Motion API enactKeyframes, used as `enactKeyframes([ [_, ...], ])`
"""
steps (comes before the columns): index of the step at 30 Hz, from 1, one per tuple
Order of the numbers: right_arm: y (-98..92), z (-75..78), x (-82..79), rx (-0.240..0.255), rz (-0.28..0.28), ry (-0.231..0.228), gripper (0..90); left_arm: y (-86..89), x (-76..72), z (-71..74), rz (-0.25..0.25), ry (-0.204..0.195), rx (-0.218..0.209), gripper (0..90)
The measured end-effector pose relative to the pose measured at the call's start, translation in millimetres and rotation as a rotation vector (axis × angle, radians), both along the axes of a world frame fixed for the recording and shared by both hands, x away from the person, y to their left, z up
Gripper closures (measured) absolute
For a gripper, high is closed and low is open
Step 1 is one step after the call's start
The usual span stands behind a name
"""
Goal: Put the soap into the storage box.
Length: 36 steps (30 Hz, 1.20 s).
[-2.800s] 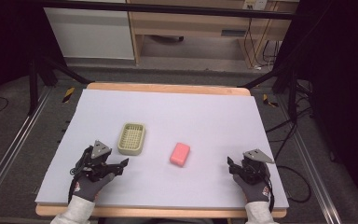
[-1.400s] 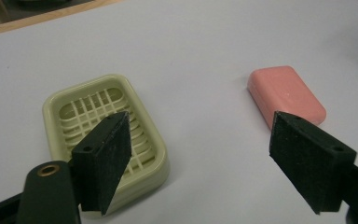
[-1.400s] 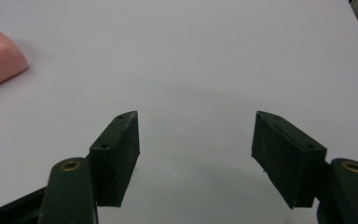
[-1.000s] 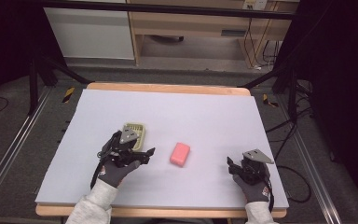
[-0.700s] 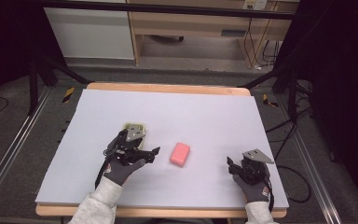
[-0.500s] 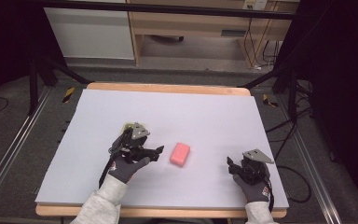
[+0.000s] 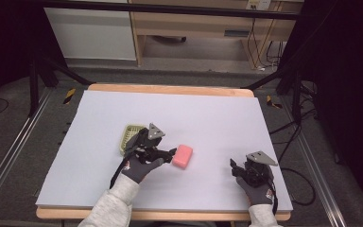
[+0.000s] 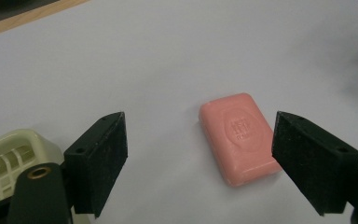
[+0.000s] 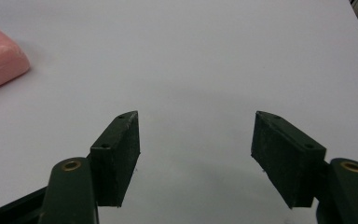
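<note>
A big table [image 7: 99,189] with a pale purple-white top sits in the middle of the high view. A pink soap bar [image 7: 183,156] lies flat on it, a little below the middle of the picture. To the left of the soap is a small yellow-green soap dish [image 7: 129,135] with slots in its bottom.

The left gripper [image 7: 168,153] is in a gray-gloved hand [image 7: 138,168] just left of the soap. It partly covers the near side of the dish. In the left gripper view, its two black jaws are wide open and hold nothing. The soap bar [image 8: 240,136] lies between them, closer to the jaw at the right of the picture. It does not touch either jaw. The soap has a stamped mark on top, too small to read. A corner of the soap dish [image 8: 7,161] peeks in at the lower left, behind the left jaw.

The right gripper [image 7: 234,165] is in the other gloved hand [image 7: 257,188], at the lower right of the high view, well apart from the soap. In the right gripper view, its jaws are also wide open and hold nothing, with bare table top between them. One end of the soap bar [image 9: 0,58] shows in the upper left corner.
</note>
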State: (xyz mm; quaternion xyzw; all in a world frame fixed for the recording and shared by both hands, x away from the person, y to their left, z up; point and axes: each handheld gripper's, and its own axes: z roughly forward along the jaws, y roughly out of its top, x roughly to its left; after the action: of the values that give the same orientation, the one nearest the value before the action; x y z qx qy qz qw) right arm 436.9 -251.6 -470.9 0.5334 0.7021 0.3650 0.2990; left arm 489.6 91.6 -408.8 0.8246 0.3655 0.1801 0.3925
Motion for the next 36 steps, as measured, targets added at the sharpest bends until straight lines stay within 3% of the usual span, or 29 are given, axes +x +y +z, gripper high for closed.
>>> enactKeyframes([
  [36, -0.2, -0.1, 0.2, 0.01, 0.005, 0.004, 33.3, -48.4, 12.1, -22.8, -0.032, 0.056, 0.064, 16.9],
])
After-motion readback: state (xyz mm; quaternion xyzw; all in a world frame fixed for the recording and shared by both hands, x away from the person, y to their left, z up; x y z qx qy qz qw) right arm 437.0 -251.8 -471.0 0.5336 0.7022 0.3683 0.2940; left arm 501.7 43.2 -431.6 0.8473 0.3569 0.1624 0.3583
